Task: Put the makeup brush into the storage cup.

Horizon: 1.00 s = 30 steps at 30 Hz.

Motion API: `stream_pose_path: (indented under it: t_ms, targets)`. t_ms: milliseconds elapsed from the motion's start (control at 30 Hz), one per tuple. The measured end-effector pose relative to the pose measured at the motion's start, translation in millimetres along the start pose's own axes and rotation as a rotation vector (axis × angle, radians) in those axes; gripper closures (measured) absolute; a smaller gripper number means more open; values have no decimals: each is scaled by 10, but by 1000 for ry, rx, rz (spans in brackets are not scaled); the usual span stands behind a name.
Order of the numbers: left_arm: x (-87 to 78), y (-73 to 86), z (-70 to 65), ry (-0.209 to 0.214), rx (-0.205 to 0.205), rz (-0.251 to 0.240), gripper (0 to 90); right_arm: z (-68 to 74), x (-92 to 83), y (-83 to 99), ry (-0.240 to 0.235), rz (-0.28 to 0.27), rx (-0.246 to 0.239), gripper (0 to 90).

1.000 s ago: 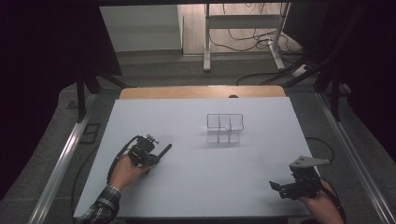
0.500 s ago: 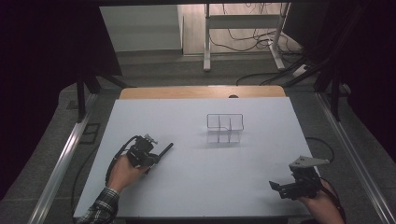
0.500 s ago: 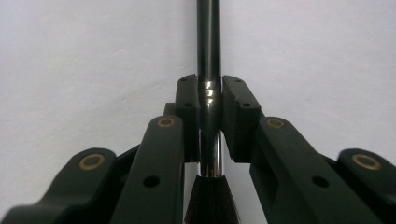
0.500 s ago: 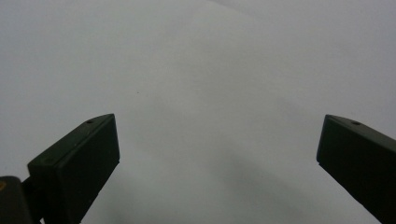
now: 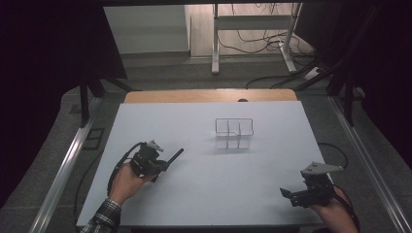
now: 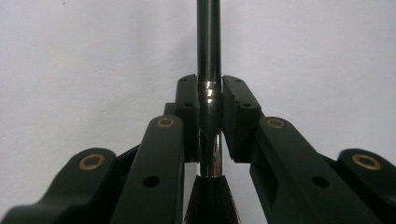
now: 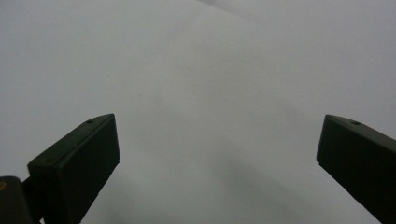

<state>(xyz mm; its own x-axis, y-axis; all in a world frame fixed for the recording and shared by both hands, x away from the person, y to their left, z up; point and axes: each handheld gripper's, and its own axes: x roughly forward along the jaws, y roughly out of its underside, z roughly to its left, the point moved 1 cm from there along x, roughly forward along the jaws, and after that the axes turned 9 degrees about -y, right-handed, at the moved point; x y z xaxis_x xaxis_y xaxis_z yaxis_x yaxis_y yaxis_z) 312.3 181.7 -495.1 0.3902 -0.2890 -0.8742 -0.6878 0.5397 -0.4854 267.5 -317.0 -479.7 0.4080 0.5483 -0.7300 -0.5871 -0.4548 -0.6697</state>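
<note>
Above the white table (image 5: 204, 194), with the clear divided organizer (image 5: 234, 132) well apart, your left gripper (image 5: 163, 164) has risen slightly, clamping the black makeup brush (image 6: 208, 70), lifted for carrying, while your right gripper (image 5: 287, 193) rests with jaws spread, empty.

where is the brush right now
The brush is clamped in the left gripper at the table's front left in the high view, handle pointing toward the clear organizer.

Left gripper (image 5: 167, 159): jaws clamped, pointing up-right, hand low at left.
Right gripper (image 5: 286, 193): jaws wide apart, near the front edge.
</note>
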Motion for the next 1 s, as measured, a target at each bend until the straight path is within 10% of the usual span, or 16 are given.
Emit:
stream_pose_path:
  t_ms: [1000]
  targets:
    - [-293,118,-435,100,79,-117,776,75,-15,-66,-15,-59,-9,0]
